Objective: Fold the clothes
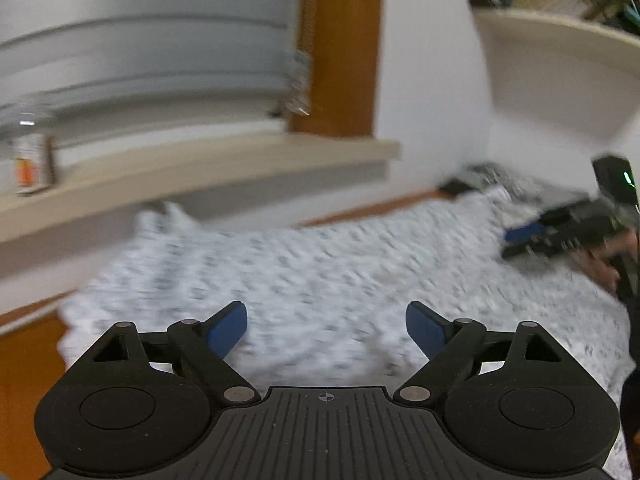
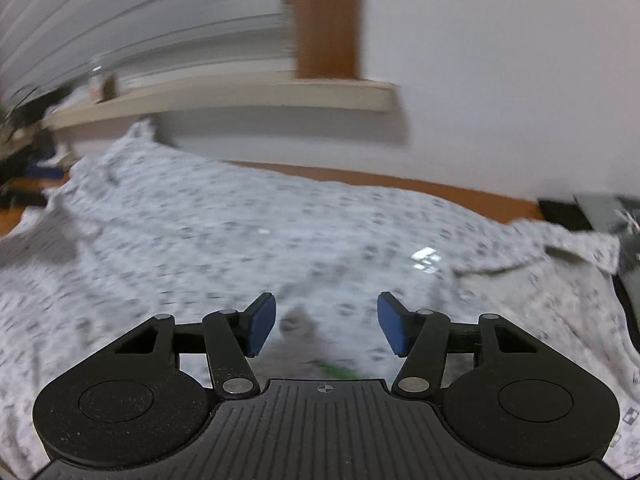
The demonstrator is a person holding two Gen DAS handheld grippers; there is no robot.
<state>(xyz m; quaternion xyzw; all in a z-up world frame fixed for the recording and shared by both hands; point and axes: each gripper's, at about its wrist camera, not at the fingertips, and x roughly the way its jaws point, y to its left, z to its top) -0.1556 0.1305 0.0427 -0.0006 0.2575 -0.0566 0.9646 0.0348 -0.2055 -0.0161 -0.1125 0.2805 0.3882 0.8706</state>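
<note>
Garment (image 2: 280, 220): white patterned cloth spread over the wooden desk (image 2: 440, 190), rumpled.
Left gripper (image 1: 326, 330): fingers wide apart, empty.
Right gripper (image 2: 326, 326): fingers apart, empty.
Risk: pinching a wrinkle instead of the edge would skew the fold.

we hold the left tool (image 1: 326, 330) wide open, the right tool (image 2: 326, 326) parted, nothing gripped, both angled down.

A white patterned cloth garment (image 1: 320, 272) is spread on the brown wooden table (image 1: 24, 360) across the frame's middle. Behind it, at the upper left, a small clear bottle (image 1: 32, 152) is placed on a beige ledge (image 1: 200, 168).
</note>
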